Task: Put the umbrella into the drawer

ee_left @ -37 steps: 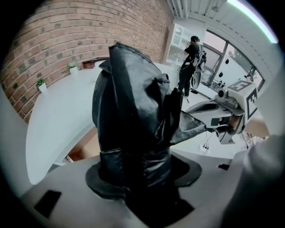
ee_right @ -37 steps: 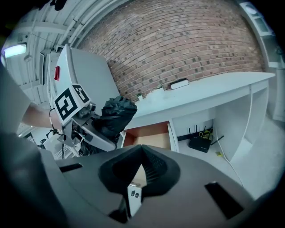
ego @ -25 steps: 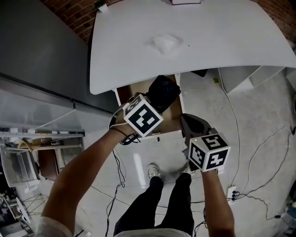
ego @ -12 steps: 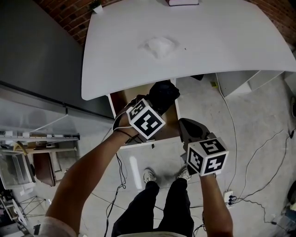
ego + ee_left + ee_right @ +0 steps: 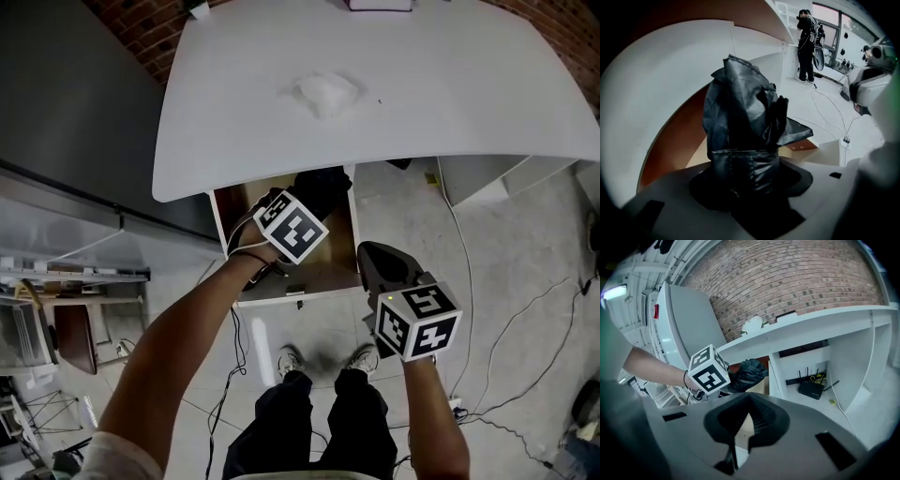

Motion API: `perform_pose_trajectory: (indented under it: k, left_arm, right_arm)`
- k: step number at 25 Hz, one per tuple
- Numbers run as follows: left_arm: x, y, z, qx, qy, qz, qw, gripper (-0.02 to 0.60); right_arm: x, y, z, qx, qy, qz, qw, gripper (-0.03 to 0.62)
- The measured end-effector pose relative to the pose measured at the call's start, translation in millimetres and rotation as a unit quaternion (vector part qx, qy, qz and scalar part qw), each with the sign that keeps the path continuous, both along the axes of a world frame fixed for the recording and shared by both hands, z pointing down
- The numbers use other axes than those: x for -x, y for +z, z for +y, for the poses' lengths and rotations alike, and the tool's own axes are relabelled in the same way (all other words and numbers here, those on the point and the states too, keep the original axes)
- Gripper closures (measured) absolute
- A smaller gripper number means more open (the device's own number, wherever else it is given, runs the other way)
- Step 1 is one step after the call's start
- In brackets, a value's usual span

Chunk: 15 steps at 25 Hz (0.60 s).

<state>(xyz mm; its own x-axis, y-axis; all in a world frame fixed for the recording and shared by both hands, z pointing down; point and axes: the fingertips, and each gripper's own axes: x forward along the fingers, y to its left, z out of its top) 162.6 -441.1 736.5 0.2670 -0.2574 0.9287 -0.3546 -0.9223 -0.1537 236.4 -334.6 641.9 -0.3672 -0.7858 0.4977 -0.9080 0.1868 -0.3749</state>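
while the person stands at a white counter (image 5: 394,103), the head view looks steeply down on both arms and an open drawer (image 5: 333,255) pulled out from under the counter's front edge. the left gripper (image 5: 302,211), with its marker cube on top, points steeply down over the drawer, and its jaws are clamped on a folded black umbrella (image 5: 323,187). in the left gripper view the umbrella's crumpled dark fabric (image 5: 740,122) fills the space between the jaws and sticks out beyond them. the umbrella hangs over the back part of the drawer, just under the counter's edge; whether it touches the drawer's wooden floor cannot be told. the right gripper (image 5: 373,258) is held just beside the drawer's right front corner, apart from the umbrella, and in its own view its jaws are together with nothing between them. a crumpled white object (image 5: 323,94) lies on the counter. the right gripper view also shows a brick wall (image 5: 801,277) behind the counter and a black router (image 5: 811,389) on the floor beneath it.
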Motion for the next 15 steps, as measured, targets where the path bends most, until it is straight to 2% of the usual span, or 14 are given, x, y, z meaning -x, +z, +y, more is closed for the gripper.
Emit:
perform_pose_trajectory:
  k: [15]
  left_arm:
    - [0, 30, -22, 0.009, -0.033, 0.006, 0.9994, 0.293]
  right_arm:
    - [-16, 23, -16, 0.006, -0.011, 0.008, 1.0, 0.591]
